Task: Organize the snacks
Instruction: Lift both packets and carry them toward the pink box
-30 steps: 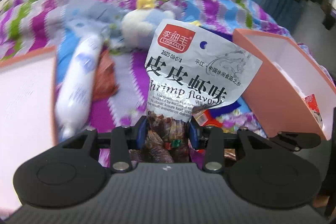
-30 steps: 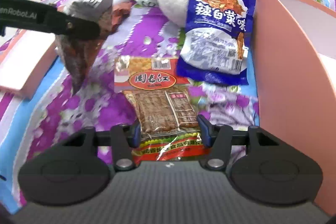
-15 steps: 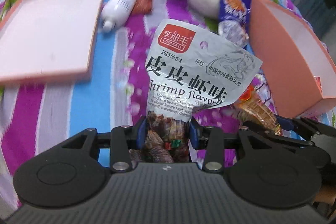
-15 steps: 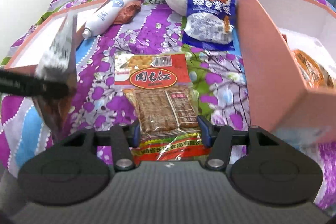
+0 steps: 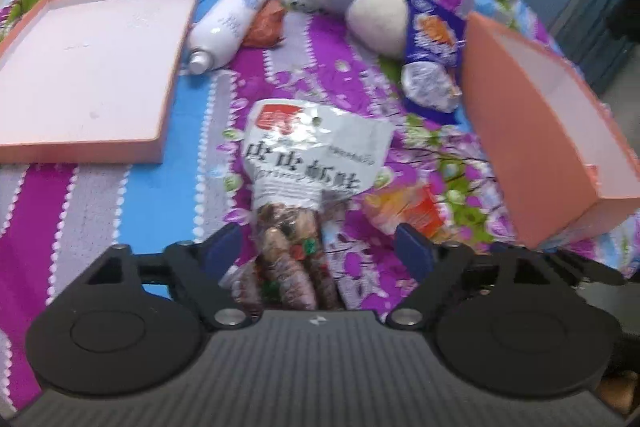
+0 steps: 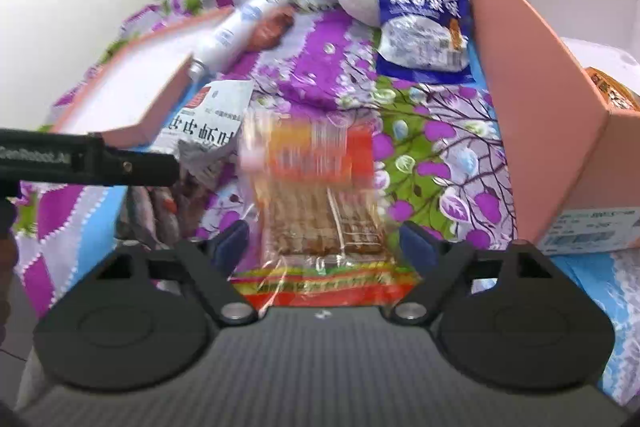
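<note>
A silver shrimp-flavour snack bag (image 5: pixel 304 171) lies on the flowered bedspread between the fingers of my left gripper (image 5: pixel 320 253), whose jaws are opening with the pads clear of it. The same bag (image 6: pixel 208 123) shows at the left of the right wrist view. A red and orange tofu snack pack (image 6: pixel 316 195), blurred, lies between the spread fingers of my right gripper (image 6: pixel 324 241), whose jaws are opening too and do not press it. That pack (image 5: pixel 408 211) also shows in the left wrist view. A blue snack bag (image 6: pixel 424 15) leans against a plush toy (image 5: pixel 372 11).
An open pink box (image 5: pixel 532 155) stands at the right, and the right wrist view shows an orange packet (image 6: pixel 612 91) inside it. Its flat pink lid (image 5: pixel 84 75) lies at the left. A white bottle (image 5: pixel 228 23) and a small reddish packet (image 5: pixel 266 27) lie beyond.
Both grippers opened and let go of their packs. The shrimp bag, held upright before, now lies flat on the bedspread; the tofu pack has dropped and blurs.
</note>
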{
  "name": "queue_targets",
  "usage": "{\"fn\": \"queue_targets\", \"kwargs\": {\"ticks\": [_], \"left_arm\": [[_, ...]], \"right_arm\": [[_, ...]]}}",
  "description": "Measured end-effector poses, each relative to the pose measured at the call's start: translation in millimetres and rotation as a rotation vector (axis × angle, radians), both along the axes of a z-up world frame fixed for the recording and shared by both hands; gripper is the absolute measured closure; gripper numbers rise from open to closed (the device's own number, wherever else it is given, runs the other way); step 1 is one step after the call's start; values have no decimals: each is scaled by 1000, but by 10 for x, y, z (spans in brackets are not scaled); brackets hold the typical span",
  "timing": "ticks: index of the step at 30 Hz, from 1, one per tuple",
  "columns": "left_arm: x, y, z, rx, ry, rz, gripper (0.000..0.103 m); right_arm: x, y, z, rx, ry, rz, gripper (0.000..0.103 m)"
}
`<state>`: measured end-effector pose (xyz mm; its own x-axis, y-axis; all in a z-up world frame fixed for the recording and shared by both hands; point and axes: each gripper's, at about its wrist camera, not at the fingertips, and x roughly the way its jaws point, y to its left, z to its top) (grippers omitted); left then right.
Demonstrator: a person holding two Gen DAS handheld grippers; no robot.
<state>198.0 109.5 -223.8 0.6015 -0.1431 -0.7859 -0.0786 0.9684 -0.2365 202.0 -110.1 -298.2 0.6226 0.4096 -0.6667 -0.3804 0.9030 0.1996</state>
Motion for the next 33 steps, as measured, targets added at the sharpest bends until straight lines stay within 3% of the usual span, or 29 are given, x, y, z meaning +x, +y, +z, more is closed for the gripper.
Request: {"fn": "queue_targets", "kwargs": {"ticks": [13, 19, 22, 27, 29, 31, 33], "left_arm": [[-16, 8, -117, -28, -22, -12, 13], [20, -9, -250, 38, 6, -21, 13], [13, 44, -332, 33, 15, -8, 13], [-12, 56, -425, 38, 11, 12, 14], [-4, 20, -445, 52, 12, 7, 15], [-4, -25, -454, 71, 11, 7, 21], [3, -59, -460, 88, 15, 12, 34]], "right_arm": [[-55, -69, -155, 0, -55, 63, 18], [-40, 15, -224, -42, -70, 80, 16], [-10, 10, -258, -40, -68, 74, 16], [-5, 134, -284, -134, -65, 124, 16], [21, 123, -255, -133, -50, 104, 24], [45, 96, -211, -130, -36, 85, 43], [62, 59, -171, -118, -17, 76, 45]]}}
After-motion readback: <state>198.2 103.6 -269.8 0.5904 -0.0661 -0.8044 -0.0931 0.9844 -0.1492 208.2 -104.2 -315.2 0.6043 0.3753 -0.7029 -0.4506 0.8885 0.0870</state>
